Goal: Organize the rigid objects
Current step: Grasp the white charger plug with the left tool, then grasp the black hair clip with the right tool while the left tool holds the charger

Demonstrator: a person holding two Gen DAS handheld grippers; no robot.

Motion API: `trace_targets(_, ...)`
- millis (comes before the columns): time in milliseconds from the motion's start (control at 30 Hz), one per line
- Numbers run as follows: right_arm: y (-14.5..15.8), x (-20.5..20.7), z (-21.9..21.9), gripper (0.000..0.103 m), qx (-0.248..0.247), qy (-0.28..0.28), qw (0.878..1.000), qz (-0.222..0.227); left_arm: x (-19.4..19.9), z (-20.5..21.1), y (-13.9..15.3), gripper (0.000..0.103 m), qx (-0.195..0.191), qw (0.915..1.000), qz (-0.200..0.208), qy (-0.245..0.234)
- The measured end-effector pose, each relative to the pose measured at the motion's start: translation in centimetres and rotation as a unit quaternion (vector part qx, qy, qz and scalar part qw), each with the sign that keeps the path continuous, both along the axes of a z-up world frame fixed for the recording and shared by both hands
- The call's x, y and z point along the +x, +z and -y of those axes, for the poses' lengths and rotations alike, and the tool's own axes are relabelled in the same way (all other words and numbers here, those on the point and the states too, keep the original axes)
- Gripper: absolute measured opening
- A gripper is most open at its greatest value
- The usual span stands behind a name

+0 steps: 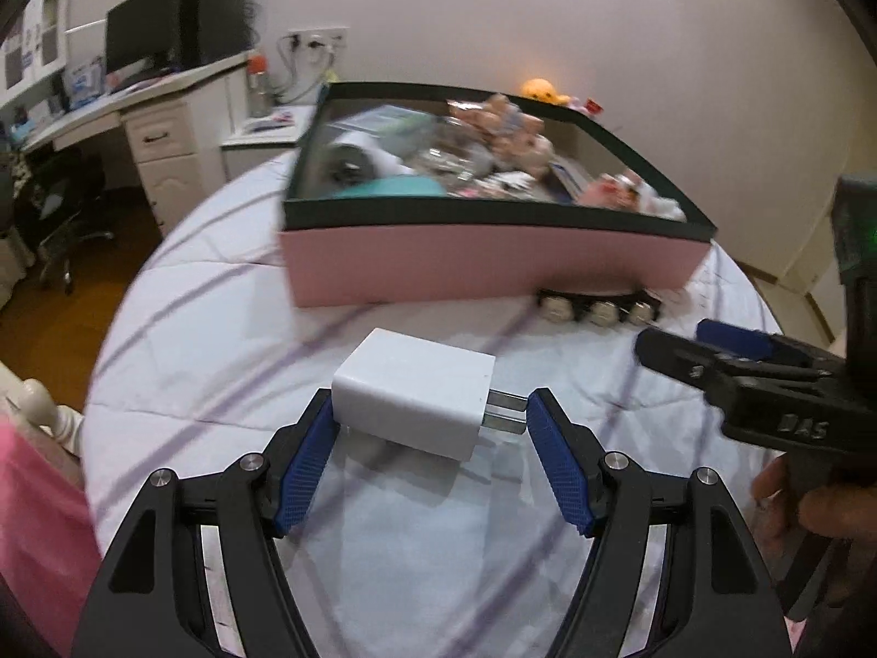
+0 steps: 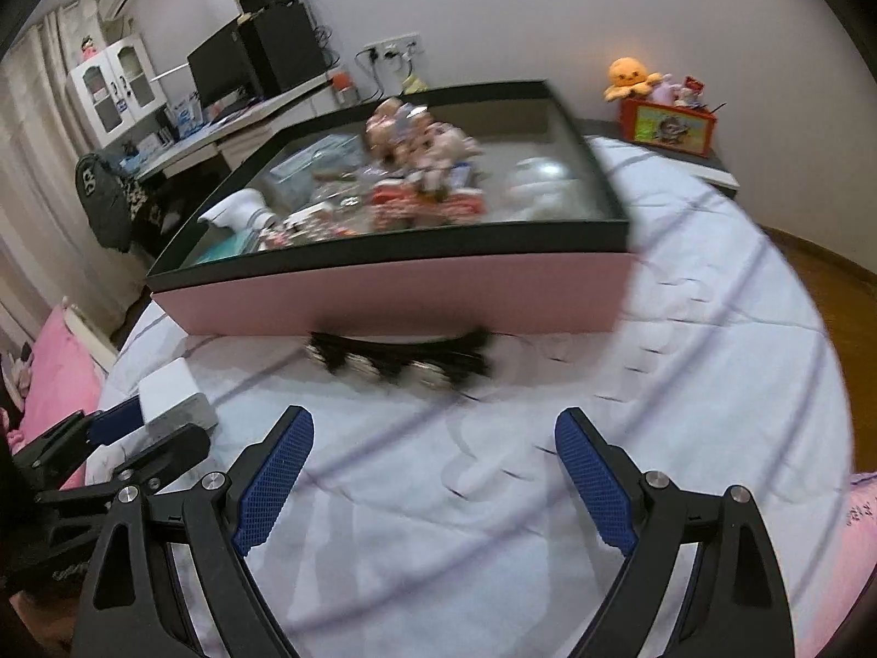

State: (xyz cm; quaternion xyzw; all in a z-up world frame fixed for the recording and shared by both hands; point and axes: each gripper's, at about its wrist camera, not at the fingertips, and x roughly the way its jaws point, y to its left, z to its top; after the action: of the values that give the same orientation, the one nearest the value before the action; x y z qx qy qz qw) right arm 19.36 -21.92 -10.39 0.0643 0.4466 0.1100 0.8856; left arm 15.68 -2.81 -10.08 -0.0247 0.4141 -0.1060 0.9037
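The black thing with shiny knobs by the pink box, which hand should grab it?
Probably the right. The right gripper is open and empty, pointing straight at the black studded strip. The left gripper is already clamped on the white charger.

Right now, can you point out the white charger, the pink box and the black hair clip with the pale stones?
white charger point(image 1: 411, 392), left wrist view, on its top face.
pink box point(image 1: 493, 263), left wrist view, on its pink front wall.
black hair clip point(image 2: 400, 359), right wrist view, on its blurred middle.
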Motion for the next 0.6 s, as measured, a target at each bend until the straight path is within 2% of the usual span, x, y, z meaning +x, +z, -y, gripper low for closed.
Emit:
trace_targets(133, -0.7, 1.6, -2.3, 0.091, -0.013, -0.003, 1.0, -0.005, 0.5, -1.2, -0.2, 0.072, -0.001, 0.9999, 0.006, 0.012)
trace_targets(200, -1.1, 2.2, -2.8, 0.103, -0.014, -0.011, 1.0, -0.012, 0.7, -1.6, -0.4, 0.072, -0.005, 0.9999, 0.005, 0.014)
trace_targets(267, -1.2, 2.5, -3.7, 0.103, -0.039, -0.024, 0.999, -0.012, 0.9, -1.8, -0.8, 0.072, -0.012, 0.9998, 0.002, 0.016)
trace_targets(433, -1.7, 2.5, -5.5, 0.102, -0.097, -0.011, 0.995, -0.01, 1.2, -1.8, -1.0, 0.072, -0.022, 0.9997, -0.002, 0.012)
trace_targets(600, -1.2, 0.7, -3.6, 0.1, -0.062, -0.019, 0.998, -0.002, 1.3, -2.1, -1.1, 0.072, -0.035, 0.9993, -0.003, 0.011)
